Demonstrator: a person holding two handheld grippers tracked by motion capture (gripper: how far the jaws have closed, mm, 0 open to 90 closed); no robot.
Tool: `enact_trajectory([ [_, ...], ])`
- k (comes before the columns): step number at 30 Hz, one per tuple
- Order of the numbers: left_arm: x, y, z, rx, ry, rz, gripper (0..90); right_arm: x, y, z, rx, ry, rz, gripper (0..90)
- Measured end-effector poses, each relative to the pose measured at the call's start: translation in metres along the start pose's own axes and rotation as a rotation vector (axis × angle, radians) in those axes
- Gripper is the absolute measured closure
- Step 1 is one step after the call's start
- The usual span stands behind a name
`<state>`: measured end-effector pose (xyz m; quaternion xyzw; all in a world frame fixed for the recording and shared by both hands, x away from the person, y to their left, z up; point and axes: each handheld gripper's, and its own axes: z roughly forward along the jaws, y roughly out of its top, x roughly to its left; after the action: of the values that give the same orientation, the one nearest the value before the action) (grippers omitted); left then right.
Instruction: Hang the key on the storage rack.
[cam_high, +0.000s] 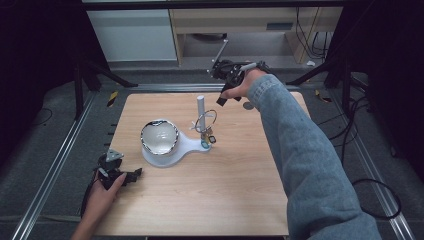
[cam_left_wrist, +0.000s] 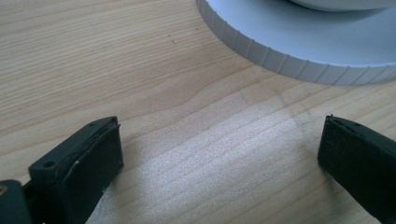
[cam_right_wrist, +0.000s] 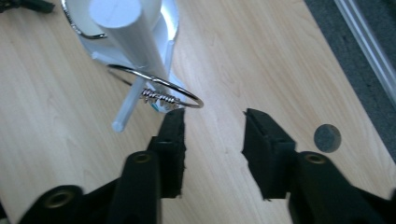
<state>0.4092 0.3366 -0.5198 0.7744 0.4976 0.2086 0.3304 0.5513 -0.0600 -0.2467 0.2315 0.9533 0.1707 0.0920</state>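
A white stand sits mid-table, holding a shiny bowl on its round base and an upright white post with a crossbar. A silver bangle hangs on the crossbar; in the right gripper view the bangle with its wire-wrapped section is just ahead of the jaws. My right gripper is held above the table's far edge, open and empty. My left gripper rests near the front left of the table, open, with the stand's ribbed base just beyond it.
A small dark round disc lies on the table near the far right edge, seen also as the disc beside the right jaw. Metal rails border the table. Cabinets and cables stand beyond the far edge.
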Motion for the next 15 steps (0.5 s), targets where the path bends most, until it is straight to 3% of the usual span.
enact_trajectory([
  [9,0.000,0.000,0.000,0.000,0.000,0.000,0.0,-0.012,-0.016,0.005,-0.047,-0.054,0.059,35.7],
  [12,0.000,0.000,0.000,0.000,0.000,0.000,0.0,-0.015,-0.021,0.005,-0.062,-0.070,0.100,27.6],
  [15,0.000,0.000,0.000,0.000,0.000,0.000,0.0,-0.018,-0.027,0.005,-0.103,-0.090,0.108,21.4],
])
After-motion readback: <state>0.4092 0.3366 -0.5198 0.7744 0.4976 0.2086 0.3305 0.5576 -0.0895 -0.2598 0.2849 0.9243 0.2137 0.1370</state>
